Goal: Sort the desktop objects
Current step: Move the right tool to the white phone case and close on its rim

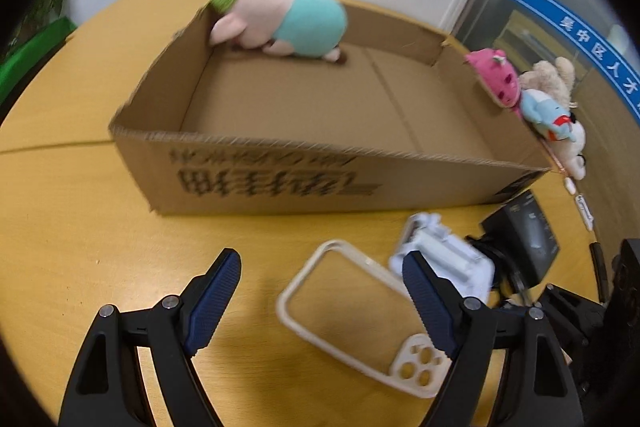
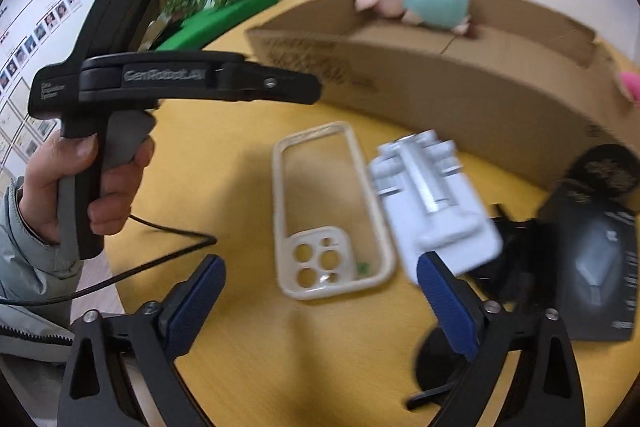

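Note:
A clear phone case (image 1: 352,315) with a cream rim lies on the yellow table, also in the right wrist view (image 2: 328,211). A white phone holder (image 1: 444,255) lies beside it on its right, also in the right wrist view (image 2: 432,203). My left gripper (image 1: 320,291) is open and empty, just above the case. My right gripper (image 2: 320,299) is open and empty, near the case's camera end. A cardboard box (image 1: 320,171) stands behind, with a pink and teal plush (image 1: 280,19) in its far corner.
Several plush toys (image 1: 536,99) lie outside the box's right side. A black mouse box (image 2: 600,259) and black cable parts lie right of the holder. The left gripper's handle and hand (image 2: 104,147) show in the right wrist view. Plants stand at the table's far left.

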`<control>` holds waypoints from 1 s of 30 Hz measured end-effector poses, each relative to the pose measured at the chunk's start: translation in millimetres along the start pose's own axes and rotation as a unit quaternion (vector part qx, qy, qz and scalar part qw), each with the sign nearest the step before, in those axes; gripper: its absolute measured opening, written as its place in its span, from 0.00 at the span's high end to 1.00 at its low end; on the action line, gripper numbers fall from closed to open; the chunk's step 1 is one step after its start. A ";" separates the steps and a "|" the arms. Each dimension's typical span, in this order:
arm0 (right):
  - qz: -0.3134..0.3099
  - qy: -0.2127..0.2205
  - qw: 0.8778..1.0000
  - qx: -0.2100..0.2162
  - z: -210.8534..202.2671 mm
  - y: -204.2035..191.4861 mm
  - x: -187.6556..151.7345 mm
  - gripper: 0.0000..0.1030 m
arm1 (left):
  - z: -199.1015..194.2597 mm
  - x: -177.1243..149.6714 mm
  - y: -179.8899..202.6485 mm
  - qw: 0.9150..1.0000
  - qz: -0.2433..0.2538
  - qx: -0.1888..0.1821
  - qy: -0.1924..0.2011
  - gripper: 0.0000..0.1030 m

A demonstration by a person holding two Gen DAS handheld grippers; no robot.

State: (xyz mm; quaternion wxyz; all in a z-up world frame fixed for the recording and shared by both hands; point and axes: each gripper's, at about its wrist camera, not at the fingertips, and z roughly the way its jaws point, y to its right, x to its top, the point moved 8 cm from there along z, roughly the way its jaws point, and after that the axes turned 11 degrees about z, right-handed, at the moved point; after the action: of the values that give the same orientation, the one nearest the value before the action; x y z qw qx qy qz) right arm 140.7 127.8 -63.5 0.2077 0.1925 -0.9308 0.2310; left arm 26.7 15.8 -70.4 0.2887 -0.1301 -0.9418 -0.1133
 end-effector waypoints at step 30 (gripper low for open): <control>0.116 -0.023 0.993 0.018 23.7 18.6 3.5 0.45 | 12.3 -49.2 -28.3 0.996 0.041 0.010 -0.074 0.90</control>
State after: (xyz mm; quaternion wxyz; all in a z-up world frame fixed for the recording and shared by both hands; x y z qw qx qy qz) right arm 122.3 130.0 -87.4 0.1544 0.0920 -0.9470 0.2662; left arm 50.8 -16.2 -112.4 0.2238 -0.1743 -0.9554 -0.0822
